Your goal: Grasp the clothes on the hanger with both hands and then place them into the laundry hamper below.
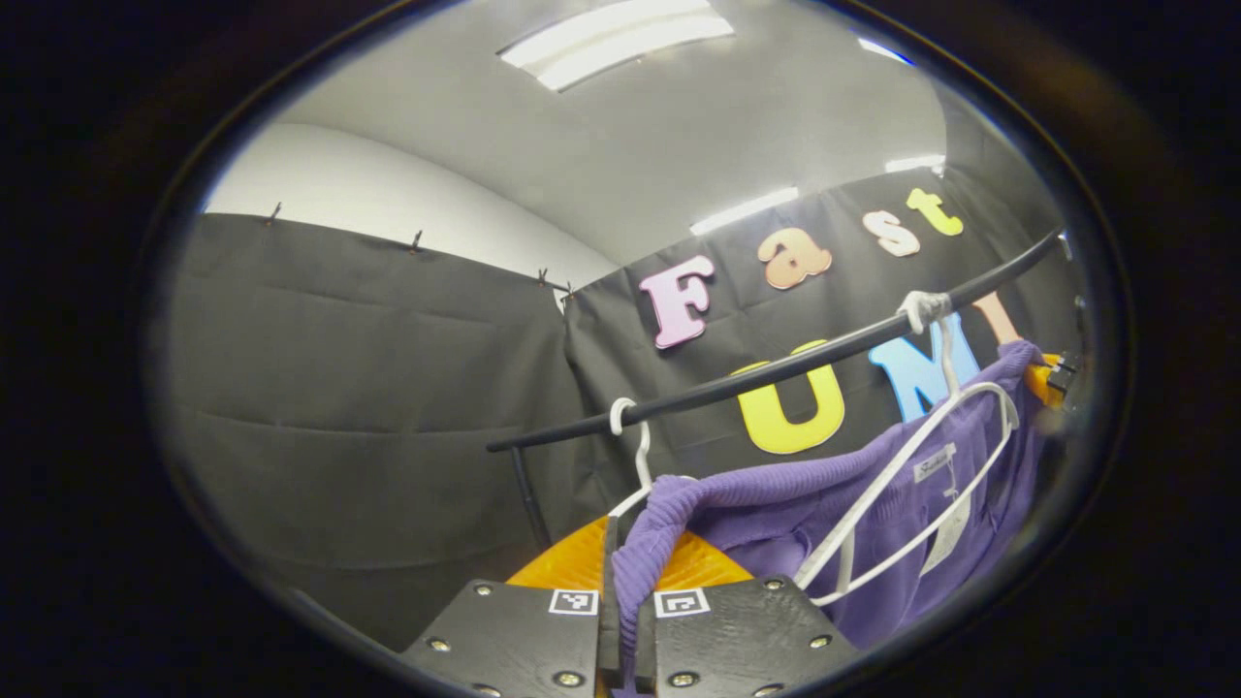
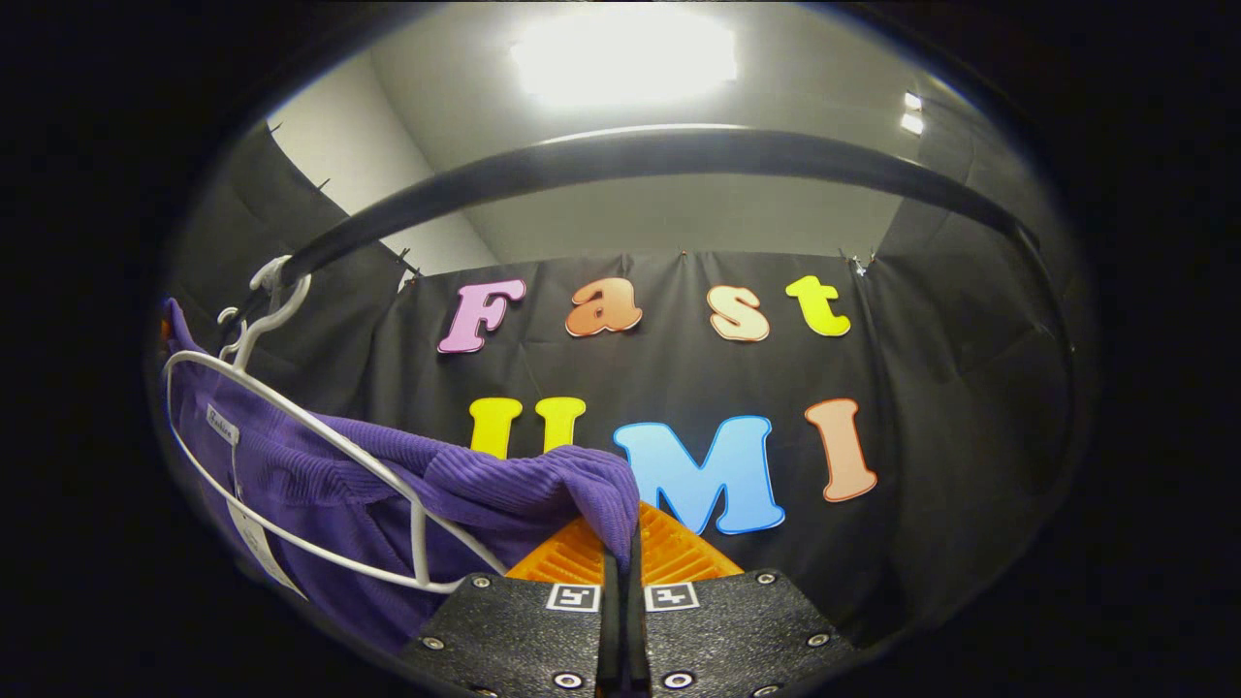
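In the left gripper view, my left gripper (image 1: 625, 620) is squeezed tight on one end of the purple sweater (image 1: 805, 504). The sweater is soft and ribbed, and it hangs up by the white hanger (image 1: 911, 485) under the black rail (image 1: 776, 368).

In the right gripper view, my right gripper (image 2: 620, 620) pinches the other end. I think the grabbing is done. Pulling it free and dropping it in the hamper is left.
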{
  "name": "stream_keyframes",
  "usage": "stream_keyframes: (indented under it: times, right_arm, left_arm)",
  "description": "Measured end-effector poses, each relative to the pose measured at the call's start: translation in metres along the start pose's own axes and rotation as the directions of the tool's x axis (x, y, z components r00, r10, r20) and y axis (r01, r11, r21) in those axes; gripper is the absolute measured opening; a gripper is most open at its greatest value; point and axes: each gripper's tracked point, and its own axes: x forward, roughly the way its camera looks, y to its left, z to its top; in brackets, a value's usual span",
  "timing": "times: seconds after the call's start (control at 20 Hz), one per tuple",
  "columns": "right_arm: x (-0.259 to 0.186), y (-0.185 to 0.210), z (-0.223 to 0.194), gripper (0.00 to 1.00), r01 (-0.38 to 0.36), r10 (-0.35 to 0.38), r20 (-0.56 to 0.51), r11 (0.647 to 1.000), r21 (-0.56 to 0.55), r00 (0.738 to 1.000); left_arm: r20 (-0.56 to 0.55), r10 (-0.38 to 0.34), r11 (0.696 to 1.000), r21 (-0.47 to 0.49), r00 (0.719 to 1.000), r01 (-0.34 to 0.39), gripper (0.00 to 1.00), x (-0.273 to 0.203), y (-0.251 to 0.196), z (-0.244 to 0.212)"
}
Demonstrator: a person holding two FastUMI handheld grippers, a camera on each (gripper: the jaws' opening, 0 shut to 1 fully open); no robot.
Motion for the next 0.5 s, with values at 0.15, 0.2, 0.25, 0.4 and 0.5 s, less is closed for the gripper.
stream_keyframes:
  times: [0.15,0.2,0.25,0.4,0.5]
  right_arm:
    - [0.005,-0.001,-0.022,0.02,-0.001,0.003,-0.059,0.999,0.042,0.998]
    - [0.008,-0.002,-0.028,0.02,-0.001,0.005,-0.075,0.999,0.054,0.997]
    - [0.009,-0.002,-0.034,0.02,-0.001,0.007,-0.093,0.998,0.061,0.996]
    - [0.014,-0.004,-0.066,0.02,-0.001,0.018,-0.177,0.995,0.096,0.984]
    - [0.013,-0.006,-0.087,0.02,0.007,0.022,-0.231,0.992,0.125,0.973]
  left_arm:
    - [-0.031,-0.034,0.999,-0.011,0.999,0.034,0.06,0.002,-0.007,-0.015]
    - [-0.035,-0.048,0.999,-0.02,0.998,0.048,0.11,0.001,-0.009,-0.017]
    - [-0.04,-0.059,0.998,-0.025,0.997,0.058,0.06,0.0,-0.01,-0.02]
    - [-0.074,-0.085,0.996,-0.042,0.994,0.082,0.06,0.002,-0.019,-0.036]
    - [-0.109,-0.109,0.993,-0.064,0.988,0.102,0.06,0.005,-0.029,-0.051]
